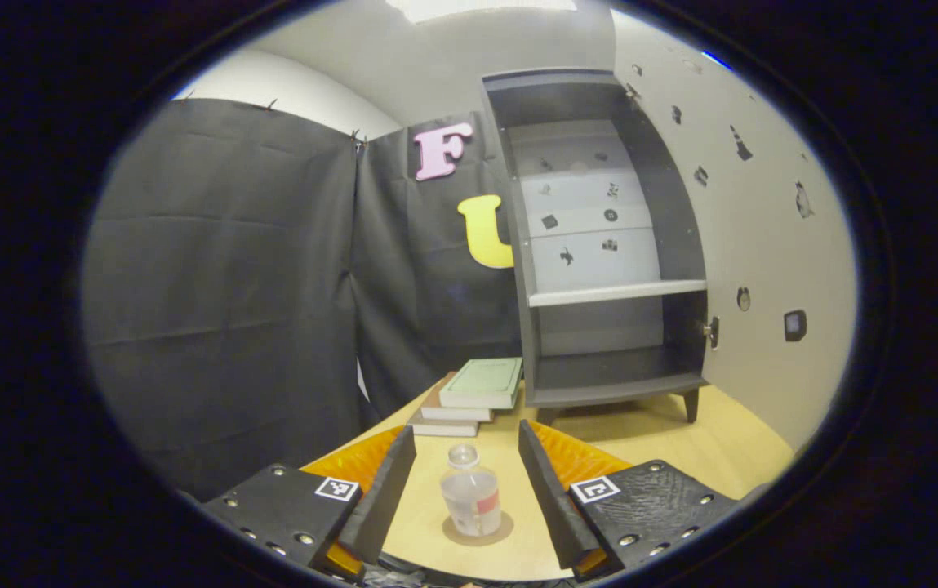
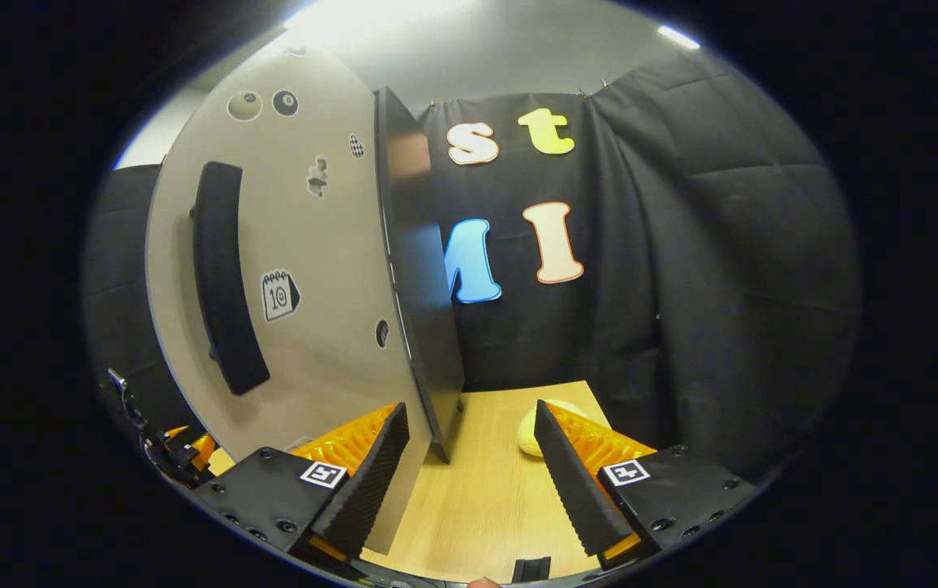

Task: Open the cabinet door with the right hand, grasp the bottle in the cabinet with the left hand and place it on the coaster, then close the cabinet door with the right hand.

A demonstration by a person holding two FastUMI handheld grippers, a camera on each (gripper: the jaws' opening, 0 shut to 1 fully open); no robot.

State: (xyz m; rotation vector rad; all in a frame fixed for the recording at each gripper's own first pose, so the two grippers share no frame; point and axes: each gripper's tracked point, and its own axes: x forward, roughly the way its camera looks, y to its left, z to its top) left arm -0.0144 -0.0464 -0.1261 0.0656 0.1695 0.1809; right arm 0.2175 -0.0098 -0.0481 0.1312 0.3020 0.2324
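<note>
Clear plastic, the bottle (image 1: 471, 500) stands on the round coaster (image 1: 478, 531) between the fingers of the left claw (image 1: 464, 483), which is spread and off it, so the placing looks done. Beyond it the cabinet (image 1: 599, 245) is empty. The right claw (image 2: 469, 461), also spread, straddles the edge of the open door (image 2: 289, 269), seemingly ready to shut it.

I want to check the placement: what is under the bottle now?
A round brown coaster lies under the bottle, on the table. Its rim shows around the base; the middle is covered by the bottle.
</note>
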